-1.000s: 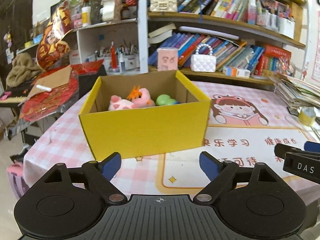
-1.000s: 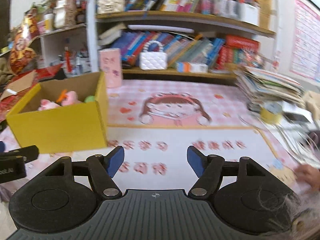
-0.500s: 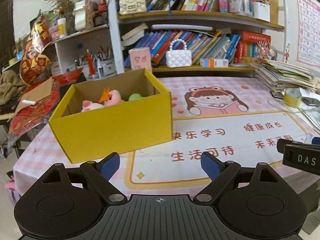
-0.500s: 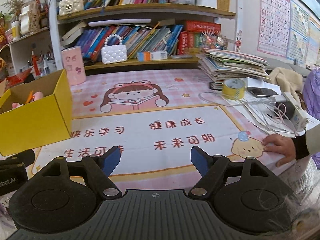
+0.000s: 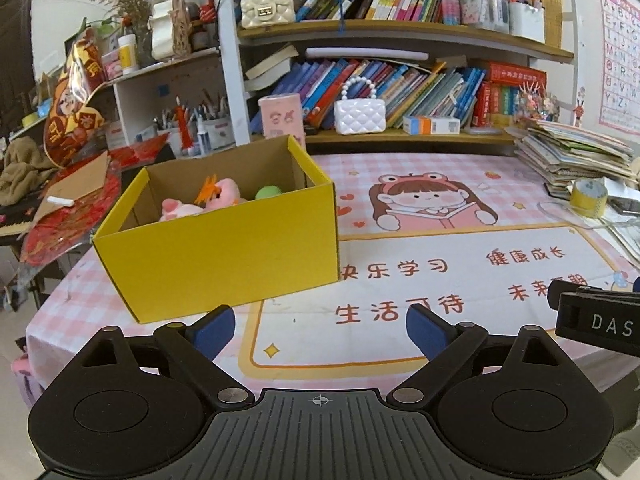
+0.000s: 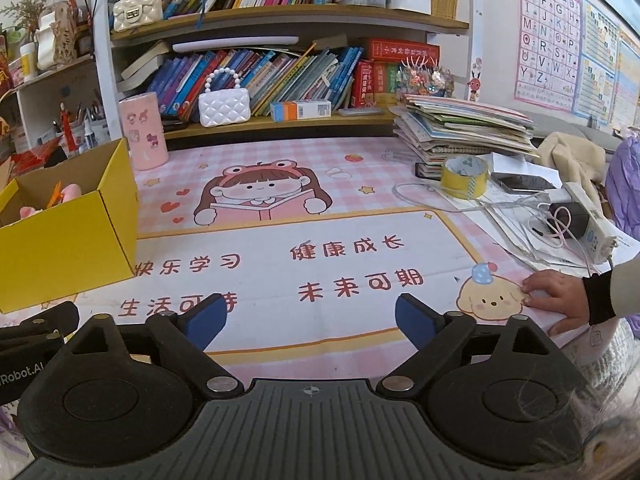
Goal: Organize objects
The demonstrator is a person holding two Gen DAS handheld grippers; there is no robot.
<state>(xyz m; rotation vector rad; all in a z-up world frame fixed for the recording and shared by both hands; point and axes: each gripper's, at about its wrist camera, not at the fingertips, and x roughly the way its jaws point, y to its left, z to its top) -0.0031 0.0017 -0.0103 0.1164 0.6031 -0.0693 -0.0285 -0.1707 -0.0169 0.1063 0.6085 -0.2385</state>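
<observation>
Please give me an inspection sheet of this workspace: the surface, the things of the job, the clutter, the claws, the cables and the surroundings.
Surface: table under a pink checked cloth with a cartoon girl print.
Job's things: yellow box at the table's left, open; pink plush toys and a green ball inside.
Clutter: yellow tape roll, phone, stack of booklets, pink cylinder behind the box.
Claws: left claw opening, nothing between its jaws; right claw opening, nothing between its jaws.
Cables: white cables tangled at the right edge by a charger.
Surroundings: bookshelf, alphabet poster; a person's hand rests on the table edge.
</observation>
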